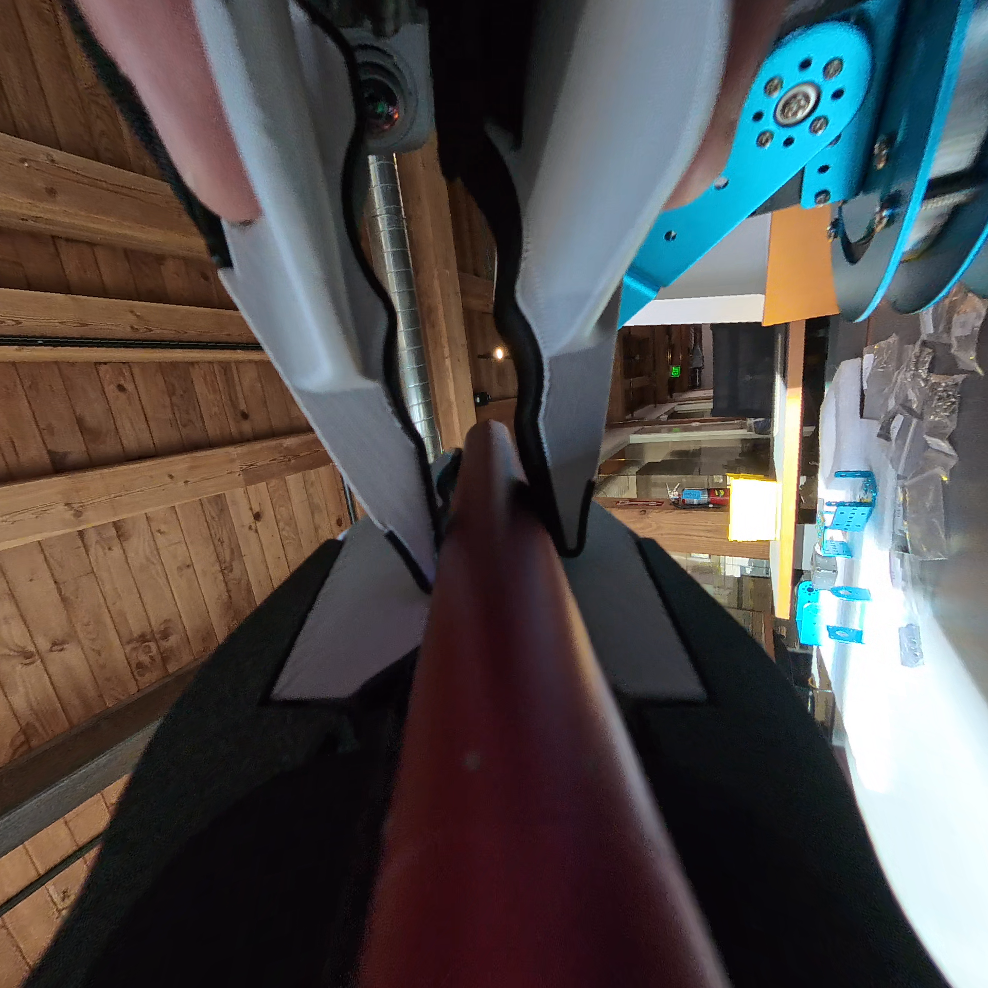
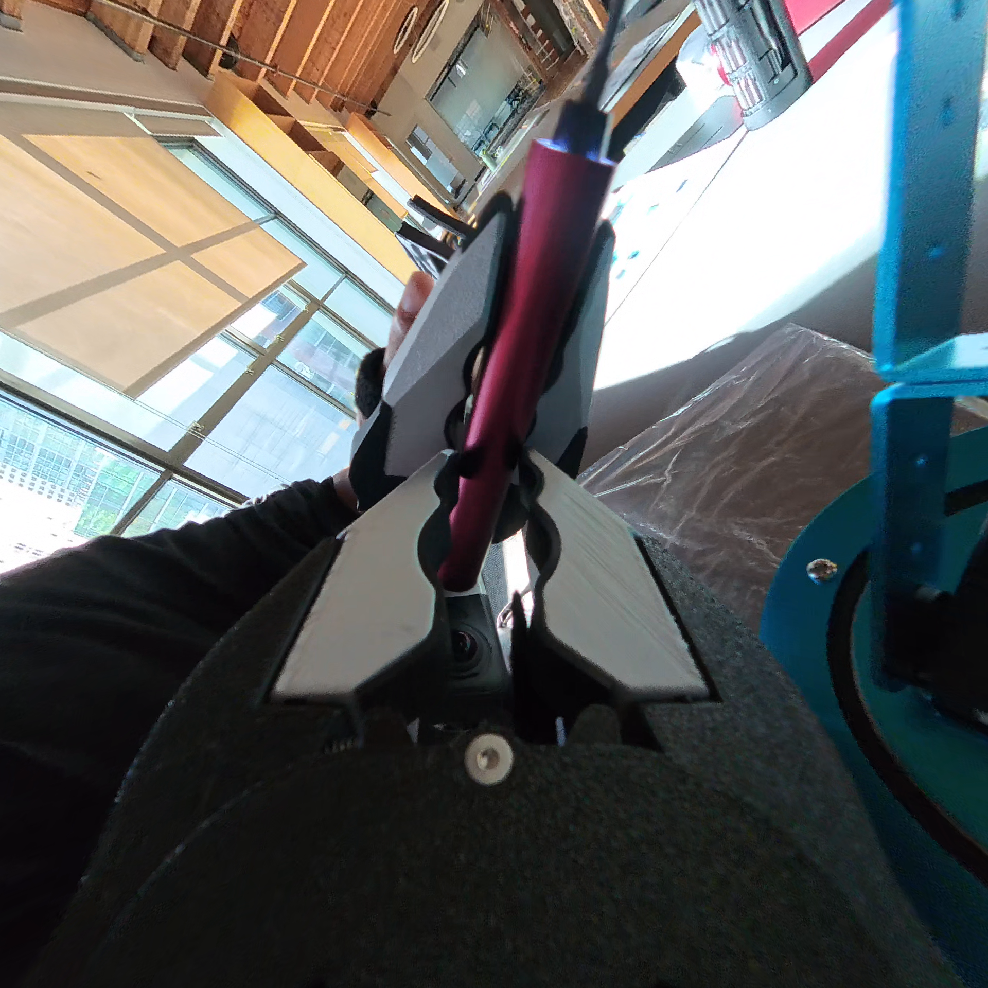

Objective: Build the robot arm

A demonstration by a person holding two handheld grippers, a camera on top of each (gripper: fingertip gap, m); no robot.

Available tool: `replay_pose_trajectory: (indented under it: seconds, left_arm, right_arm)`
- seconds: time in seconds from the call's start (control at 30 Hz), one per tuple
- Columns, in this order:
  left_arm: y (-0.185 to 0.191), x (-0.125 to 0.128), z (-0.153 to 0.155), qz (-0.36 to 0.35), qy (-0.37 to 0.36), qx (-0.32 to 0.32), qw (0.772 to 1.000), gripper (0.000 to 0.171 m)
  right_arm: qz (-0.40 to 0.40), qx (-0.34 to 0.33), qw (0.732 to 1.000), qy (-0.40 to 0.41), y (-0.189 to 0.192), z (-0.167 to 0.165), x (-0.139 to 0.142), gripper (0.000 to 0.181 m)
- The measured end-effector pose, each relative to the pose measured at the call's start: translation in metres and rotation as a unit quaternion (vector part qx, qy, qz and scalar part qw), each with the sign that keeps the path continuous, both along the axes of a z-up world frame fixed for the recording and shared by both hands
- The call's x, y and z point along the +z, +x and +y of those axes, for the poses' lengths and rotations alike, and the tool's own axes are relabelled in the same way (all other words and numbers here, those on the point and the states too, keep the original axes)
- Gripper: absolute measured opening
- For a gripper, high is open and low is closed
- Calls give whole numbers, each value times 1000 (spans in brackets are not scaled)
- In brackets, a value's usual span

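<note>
A dark red, rod-shaped tool handle is held up off the bench between two hand-held grippers that are pointed at each other, tip to tip. The left hand-held gripper is seen clamped on the handle, with its wavy black pads pressed against both sides. A thin dark shaft is seen at the handle's far end. The handle's rounded near end is enclosed by the fingers of the right hand-held gripper. One pad is seen against the handle, but whether the other presses on it cannot be told. A person's hand and a black sleeve are seen behind the left hand-held gripper.

Just beside the grippers a blue metal assembly is seen, made of upright perforated brackets mounted on a round blue plate. Clear plastic bags are spread on the bench, and small metal hardware is held in them. Loose blue brackets are laid near the bags. At the bench's far side an open case is seen, in which a row of silvery pieces is kept. A brown object wrapped in clear film is seen near the blue plate.
</note>
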State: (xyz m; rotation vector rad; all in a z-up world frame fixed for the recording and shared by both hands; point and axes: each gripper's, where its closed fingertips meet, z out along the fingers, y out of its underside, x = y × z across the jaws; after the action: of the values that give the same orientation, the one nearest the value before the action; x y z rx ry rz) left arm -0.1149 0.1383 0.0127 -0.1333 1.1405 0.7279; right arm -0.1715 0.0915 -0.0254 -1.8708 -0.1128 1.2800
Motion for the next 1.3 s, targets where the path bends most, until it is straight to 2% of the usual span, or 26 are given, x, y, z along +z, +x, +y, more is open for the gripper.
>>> replay_pose_trajectory:
  seconds: [0.13, 0.3, 0.37, 0.43, 0.5, 0.53, 0.6, 0.67, 0.73, 0.77, 0.83, 0.9, 1.03, 1.1, 1.2, 1.3]
  left_arm:
    - [0, 0, 13, -11, -35, 3, 999, 26]
    - [-16, -1, 28, -34, -85, 9, 996, 37]
    - [-30, -8, 41, -44, -145, 21, 988, 37]
    - [-51, -20, 56, -56, -229, 36, 971, 37]
    - [-73, -45, 67, -60, -361, 44, 930, 35]
    - [-83, -59, 68, -63, -440, 40, 895, 35]
    - [-100, -85, 57, -72, -592, 10, 802, 35]
    - [-113, -97, 42, -89, -704, -30, 704, 35]
    - [-121, -95, 23, -95, -778, -85, 616, 34]
    - [-123, -92, 15, -95, -802, -109, 579, 34]
    - [-126, -80, 4, -101, -827, -152, 531, 34]
    - [-127, -72, -6, -86, -839, -174, 509, 34]
    - [-126, -70, -9, -46, -844, -175, 505, 34]
    - [-125, -84, 1, -29, -847, -142, 511, 34]
    - [-124, -115, 19, 4, -858, -93, 505, 34]
    - [-123, -142, 47, -6, -877, -45, 478, 35]
  right_arm:
    - [-5, -20, 1000, -7, 12, 14, -3, 20]
    - [-21, -53, 998, 25, 31, 16, 14, 19]
    - [-50, -63, 996, 41, 44, 10, 24, 20]
    - [-96, -73, 991, 57, 61, -8, 37, 20]
    - [-154, -91, 982, 60, 89, -36, 46, 19]
    - [-189, -105, 975, 53, 109, -52, 46, 19]
    - [-260, -145, 955, 20, 154, -86, 39, 19]
    - [-329, -177, 927, -43, 203, -117, 16, 19]
    - [-361, -190, 907, -107, 239, -137, -15, 20]
    - [-367, -190, 901, -132, 251, -142, -30, 20]
    - [-371, -179, 894, -176, 267, -145, -58, 19]
    - [-384, -151, 886, -213, 272, -142, -82, 19]
    - [-408, -99, 864, -278, 277, -129, -113, 20]
    - [-431, -82, 848, -297, 281, -122, -120, 20]
    - [-434, -70, 841, -315, 279, -113, -128, 21]
    - [-435, -79, 838, -321, 279, -113, -141, 20]
